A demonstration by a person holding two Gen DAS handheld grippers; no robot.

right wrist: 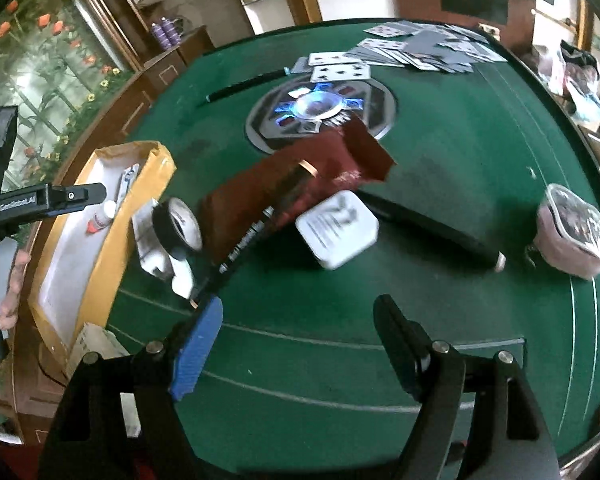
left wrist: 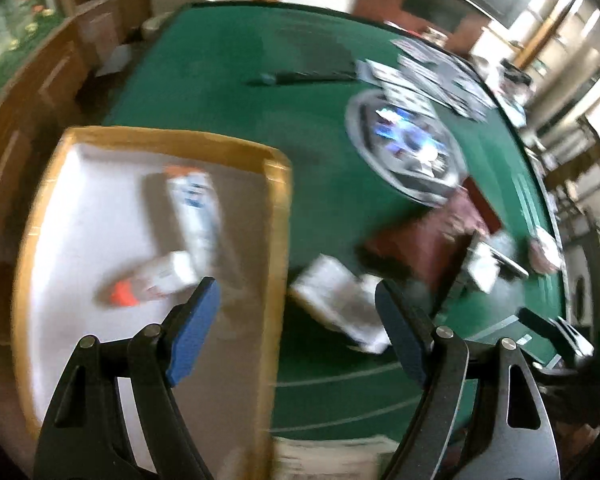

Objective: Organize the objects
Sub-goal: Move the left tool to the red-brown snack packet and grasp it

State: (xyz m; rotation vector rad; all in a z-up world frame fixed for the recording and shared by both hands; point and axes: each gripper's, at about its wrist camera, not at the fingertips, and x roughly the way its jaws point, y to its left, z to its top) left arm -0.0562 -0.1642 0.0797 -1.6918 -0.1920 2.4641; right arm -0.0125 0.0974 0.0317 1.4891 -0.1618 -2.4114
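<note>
Tray [left wrist: 278,208] sits at worktop [right wrist: 440,184] edge w/ two tubes inside; tape roll [right wrist: 177,224], white box [right wrist: 338,230], red carton [right wrist: 284,188] lie loose nearby. My left tongs [left wrist: 298,312] and right tongs [right wrist: 298,320]: both wide, empty. Step: between picks. Next: right needs descent onto white box, jaws straddling.
</note>
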